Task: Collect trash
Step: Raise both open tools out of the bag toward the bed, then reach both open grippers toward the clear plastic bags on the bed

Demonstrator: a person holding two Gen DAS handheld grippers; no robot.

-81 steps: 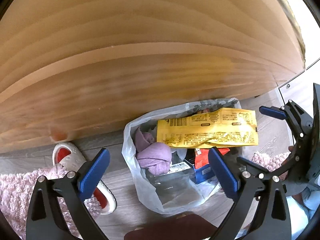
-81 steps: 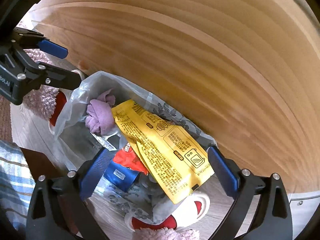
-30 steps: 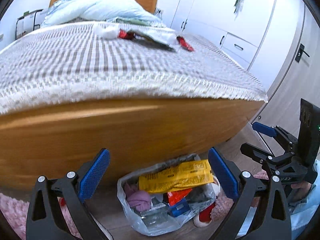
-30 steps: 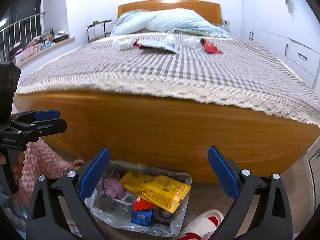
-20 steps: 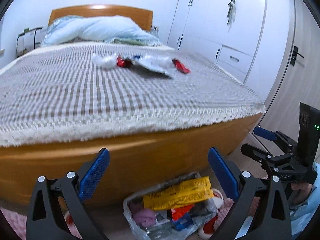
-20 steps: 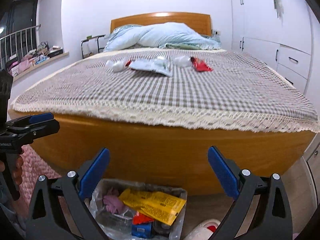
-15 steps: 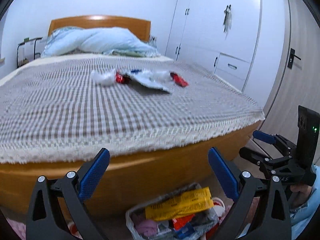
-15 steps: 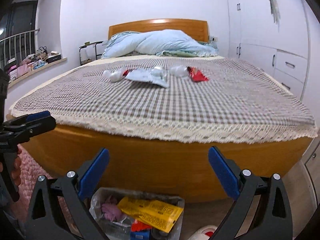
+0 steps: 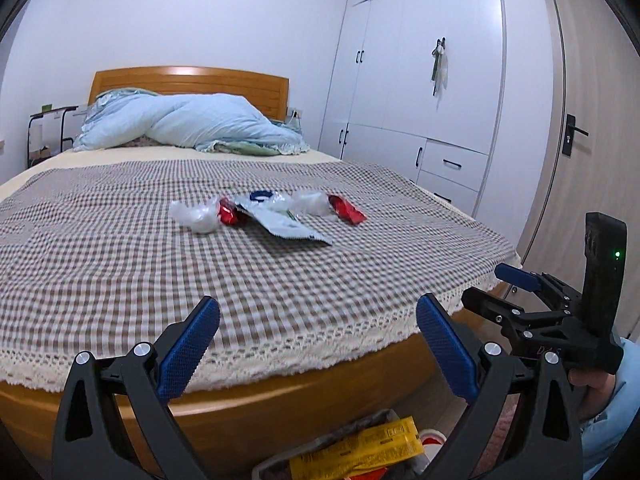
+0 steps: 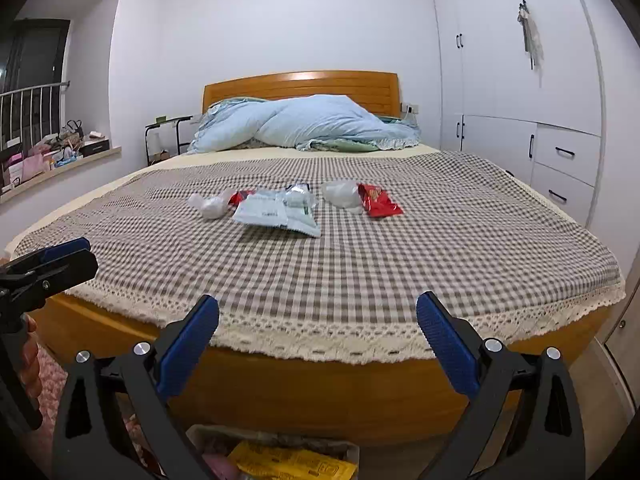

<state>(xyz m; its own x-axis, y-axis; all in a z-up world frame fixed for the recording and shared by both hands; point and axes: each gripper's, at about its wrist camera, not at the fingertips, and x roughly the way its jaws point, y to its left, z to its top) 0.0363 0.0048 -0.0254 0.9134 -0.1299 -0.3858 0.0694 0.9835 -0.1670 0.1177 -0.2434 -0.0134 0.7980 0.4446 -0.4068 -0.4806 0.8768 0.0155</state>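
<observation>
Trash lies in the middle of the checked bedspread (image 9: 120, 264): a crumpled white wad (image 9: 196, 216), a small red wrapper (image 9: 227, 213), a flat white pouch (image 9: 282, 226), a clear crumpled bag (image 9: 310, 201) and a red snack packet (image 9: 346, 209). The right wrist view shows the same white pouch (image 10: 278, 212) and red packet (image 10: 378, 200). A clear trash bag (image 9: 360, 456) with a yellow wrapper sits on the floor at the bed's foot. My left gripper (image 9: 318, 344) and right gripper (image 10: 318, 344) are both open and empty, held above the bag, short of the bed's foot edge.
A blue duvet (image 10: 304, 124) is heaped by the wooden headboard. White wardrobes (image 9: 420, 80) and a door (image 9: 576, 132) stand to the right. A cluttered window ledge (image 10: 48, 152) and a pink rug (image 10: 48, 392) lie to the left. A red and white slipper (image 9: 434, 440) rests by the bag.
Both grippers have risen from the trash bag on the floor to above the bed's foot edge. The bag has dropped to the bottom of both views. The jaws stay open.
</observation>
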